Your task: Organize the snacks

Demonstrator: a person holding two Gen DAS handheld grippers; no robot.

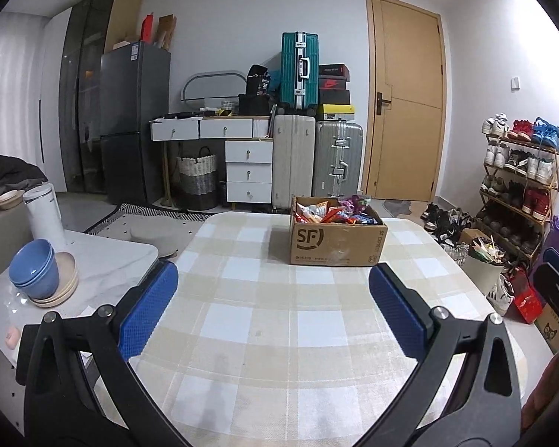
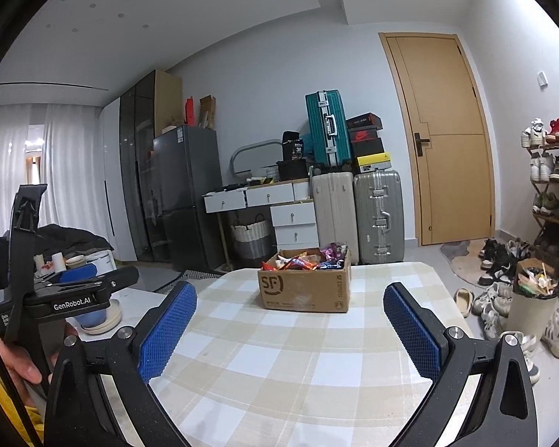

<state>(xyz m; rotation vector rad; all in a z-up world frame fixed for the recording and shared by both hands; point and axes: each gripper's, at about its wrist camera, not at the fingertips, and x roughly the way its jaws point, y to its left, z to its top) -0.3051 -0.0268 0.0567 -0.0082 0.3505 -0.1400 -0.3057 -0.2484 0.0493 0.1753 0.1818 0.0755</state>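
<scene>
Both grippers hover over the checked desk with jaws spread wide — the left gripper and the right gripper hold nothing and touch nothing. The cardboard box of snacks sits at the desk's far end, well apart from both.

A brown cardboard box sits upright at the far end of the checked table, flaps open. Bright snack packets fill it to the top.

Cardboard box: "SF" logo on front, "SF EXPRESS" on side. Left gripper body: "GenRobot.AI".
</scene>
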